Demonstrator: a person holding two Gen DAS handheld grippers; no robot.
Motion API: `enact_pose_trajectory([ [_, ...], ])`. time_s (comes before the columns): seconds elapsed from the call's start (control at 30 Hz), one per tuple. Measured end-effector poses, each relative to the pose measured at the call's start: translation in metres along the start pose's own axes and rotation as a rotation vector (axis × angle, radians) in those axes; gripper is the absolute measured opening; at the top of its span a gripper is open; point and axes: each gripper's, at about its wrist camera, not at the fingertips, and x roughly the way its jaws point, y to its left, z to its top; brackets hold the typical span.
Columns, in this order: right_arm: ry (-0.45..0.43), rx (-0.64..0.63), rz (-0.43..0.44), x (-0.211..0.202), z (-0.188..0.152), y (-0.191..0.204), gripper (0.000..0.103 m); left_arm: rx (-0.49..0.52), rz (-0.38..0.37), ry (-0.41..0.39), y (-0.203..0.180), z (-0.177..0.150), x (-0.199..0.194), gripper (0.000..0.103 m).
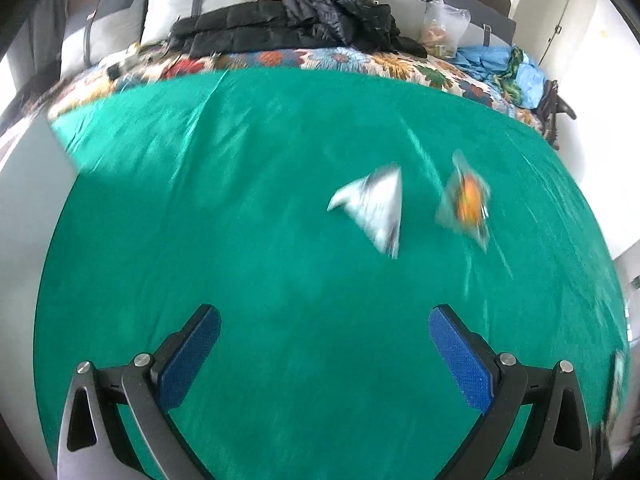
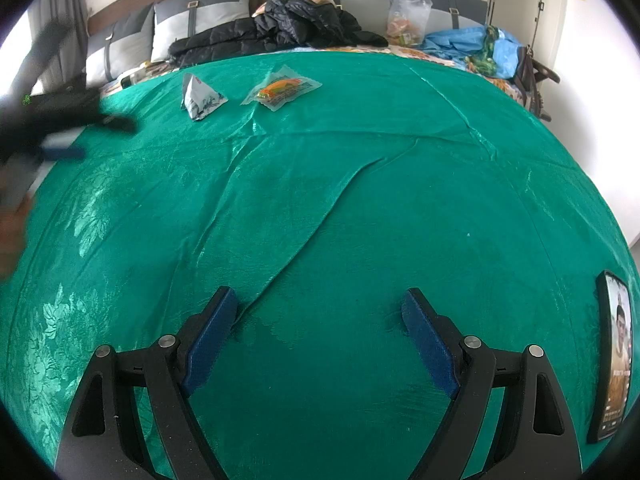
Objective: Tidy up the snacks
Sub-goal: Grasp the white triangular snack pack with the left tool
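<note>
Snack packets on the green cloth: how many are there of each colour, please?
Silver-white triangular packet: 1
Clear packet with orange contents: 1
Total: 2

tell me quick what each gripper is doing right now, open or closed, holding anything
Left gripper: open, holding nothing, above the green cloth.
Right gripper: open, holding nothing, over the same cloth.

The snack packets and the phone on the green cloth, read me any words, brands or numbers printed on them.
No text can be read.
Silver triangular packet: dark print, too small.
Clear packet with the orange snack: label too small; blurred in the left wrist view.
Phone: lines on its screen, too small and skewed.
</note>
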Motion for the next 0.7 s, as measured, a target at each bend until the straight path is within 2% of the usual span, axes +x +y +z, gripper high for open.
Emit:
enact_pose_trajectory([
  [0.13,0.000,0.001,0.001,0.000,0.000,0.000,0.087,0.019,0.076,-0.019,-0.018,0.032,0.028,0.101],
  [0.23,0.000,0.002,0.002,0.000,0.000,0.001,0.087,0.046,0.106,-0.017,-0.029,0.042,0.049,0.087],
  [0.33,0.000,0.002,0.002,0.000,0.000,0.001,0.087,0.085,0.099,-0.022,-0.036,0.045,0.059,0.060],
  [0.37,0.000,0.002,0.002,0.000,0.000,0.001,0.087,0.095,0.075,-0.031,-0.038,0.046,0.059,0.048],
  [0.5,0.001,0.002,0.002,0.000,0.000,0.001,0.087,0.100,0.052,-0.085,-0.034,0.042,0.044,0.047],
  [0.6,0.001,0.002,0.002,0.000,0.000,0.001,0.087,0.093,0.004,-0.114,-0.022,0.030,0.016,0.047],
  [0.7,0.001,0.002,0.001,0.000,0.000,0.000,0.087,0.139,-0.014,-0.128,-0.006,0.003,-0.021,0.047],
])
